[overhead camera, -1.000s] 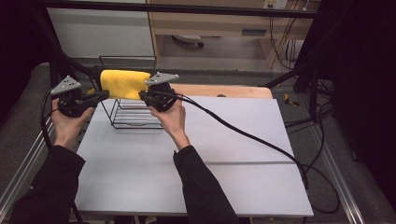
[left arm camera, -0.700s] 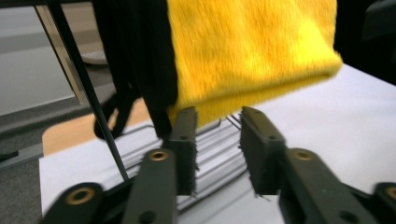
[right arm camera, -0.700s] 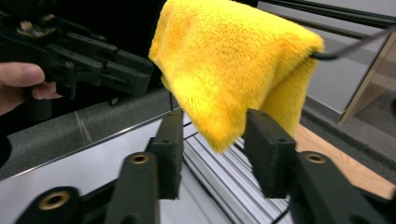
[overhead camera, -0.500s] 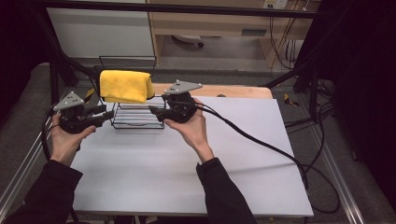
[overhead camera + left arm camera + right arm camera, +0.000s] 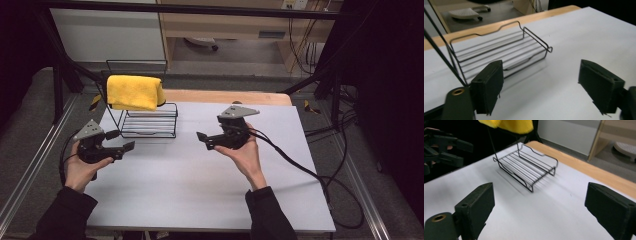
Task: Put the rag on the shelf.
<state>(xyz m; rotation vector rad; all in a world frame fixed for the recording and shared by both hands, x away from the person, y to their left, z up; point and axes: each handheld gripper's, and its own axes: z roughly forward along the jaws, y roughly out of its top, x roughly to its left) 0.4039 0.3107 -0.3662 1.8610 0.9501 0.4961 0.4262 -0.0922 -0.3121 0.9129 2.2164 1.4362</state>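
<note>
A yellow cloth (image 5: 134, 92) hangs over the top bar of a black wire rack (image 5: 149, 124) at the back left of the white table (image 5: 200, 190). My left gripper (image 5: 128, 146) is held low, in front of and to the left of the rack. Its jaws have just been opening and have nothing between them. My right gripper (image 5: 202, 137) is to the right of the rack, pointing left, and its jaws have also just been opening on nothing. In the left gripper view the rack's shelf (image 5: 499, 50) lies beyond the open left gripper (image 5: 539, 82). The right gripper view shows the rack (image 5: 529, 167), the cloth (image 5: 511, 125) and the open right gripper (image 5: 539, 202).
A wooden strip (image 5: 225, 96) runs along the table's far edge. A black cable (image 5: 300, 167) trails from the right gripper across the table's right side and off its edge. In the right gripper view the left gripper (image 5: 446, 145) is visible at the far left.
Both grippers let go of the yellow cloth and opened. The left one dropped toward the near left, and the right one swung away to the right. The cloth stays draped on the rack.
</note>
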